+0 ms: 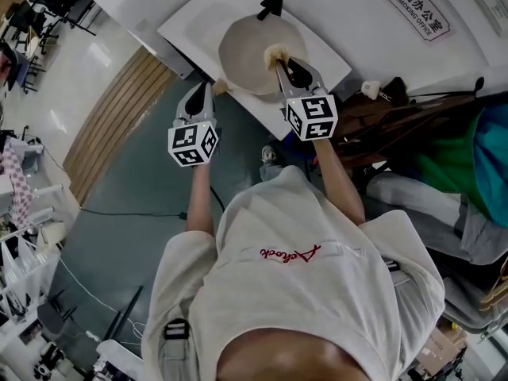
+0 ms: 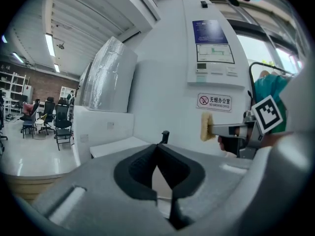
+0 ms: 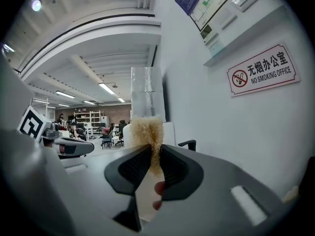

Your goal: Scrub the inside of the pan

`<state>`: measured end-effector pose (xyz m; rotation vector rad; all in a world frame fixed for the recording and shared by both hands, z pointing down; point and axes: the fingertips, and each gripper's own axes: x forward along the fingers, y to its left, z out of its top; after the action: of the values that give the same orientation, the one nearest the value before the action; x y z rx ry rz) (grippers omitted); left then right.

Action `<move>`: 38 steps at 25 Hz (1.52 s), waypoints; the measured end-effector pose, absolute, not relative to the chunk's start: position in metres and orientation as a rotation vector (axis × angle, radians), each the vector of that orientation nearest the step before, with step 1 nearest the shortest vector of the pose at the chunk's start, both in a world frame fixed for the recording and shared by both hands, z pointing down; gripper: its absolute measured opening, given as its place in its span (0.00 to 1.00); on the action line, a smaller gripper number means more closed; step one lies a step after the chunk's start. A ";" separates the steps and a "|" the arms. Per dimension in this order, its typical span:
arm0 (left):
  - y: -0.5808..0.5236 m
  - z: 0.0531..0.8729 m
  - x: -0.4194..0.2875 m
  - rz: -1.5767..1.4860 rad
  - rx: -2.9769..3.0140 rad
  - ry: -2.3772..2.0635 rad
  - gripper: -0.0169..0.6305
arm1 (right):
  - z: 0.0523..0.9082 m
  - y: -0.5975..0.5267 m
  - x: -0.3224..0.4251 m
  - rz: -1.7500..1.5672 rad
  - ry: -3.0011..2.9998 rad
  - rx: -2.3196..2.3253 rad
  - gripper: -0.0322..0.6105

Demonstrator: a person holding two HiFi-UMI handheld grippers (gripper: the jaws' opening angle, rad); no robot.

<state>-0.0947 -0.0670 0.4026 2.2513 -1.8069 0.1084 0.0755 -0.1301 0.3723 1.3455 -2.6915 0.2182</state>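
Head view: sponge clamped in right hand-held gripper above pan; pan's rim pinched by shut left hand-held gripper.

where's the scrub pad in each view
Head view: scrub pad at top centre, in the right gripper, over the pan.
Left gripper view: right of centre, at the right gripper's tip.
Right gripper view: centre, clamped between the jaws.
Shared landmark: the no-smoking sign on the wall.
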 end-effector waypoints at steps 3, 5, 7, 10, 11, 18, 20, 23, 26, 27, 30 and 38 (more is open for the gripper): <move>-0.090 0.402 -0.093 0.107 2.247 -1.810 0.03 | 0.368 -0.152 0.077 0.223 -2.705 1.342 0.16; -0.106 0.401 -0.090 0.108 2.249 -1.810 0.03 | 0.365 -0.166 0.080 0.231 -2.716 1.340 0.16; -0.121 0.400 -0.088 0.114 2.252 -1.810 0.03 | 0.362 -0.180 0.083 0.238 -2.727 1.341 0.16; -0.140 0.404 -0.084 0.133 2.248 -1.804 0.03 | 0.361 -0.202 0.089 0.255 -2.734 1.351 0.16; -0.145 0.407 -0.083 0.141 2.243 -1.801 0.03 | 0.362 -0.208 0.091 0.263 -2.734 1.355 0.16; -0.166 0.420 -0.085 0.181 2.218 -1.777 0.03 | 0.372 -0.232 0.094 0.307 -2.722 1.366 0.16; -0.173 0.420 -0.087 0.186 2.223 -1.770 0.03 | 0.373 -0.238 0.092 0.303 -2.719 1.367 0.16; -0.180 0.426 -0.091 0.192 2.220 -1.756 0.03 | 0.376 -0.245 0.089 0.305 -2.705 1.372 0.16; -0.188 0.435 -0.097 0.199 2.218 -1.724 0.03 | 0.381 -0.252 0.084 0.304 -2.677 1.383 0.16; -0.191 0.438 -0.100 0.198 2.218 -1.712 0.03 | 0.383 -0.254 0.082 0.303 -2.666 1.388 0.16; -0.205 0.448 -0.110 0.199 2.224 -1.676 0.03 | 0.389 -0.264 0.072 0.303 -2.631 1.408 0.16; -0.239 0.486 -0.132 0.224 2.201 -1.579 0.03 | 0.414 -0.286 0.049 0.302 -2.532 1.421 0.16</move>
<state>-0.1325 -0.2392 0.4859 2.2012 -1.5793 0.2239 0.0493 -0.2859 0.4141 1.4211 -2.5321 0.3021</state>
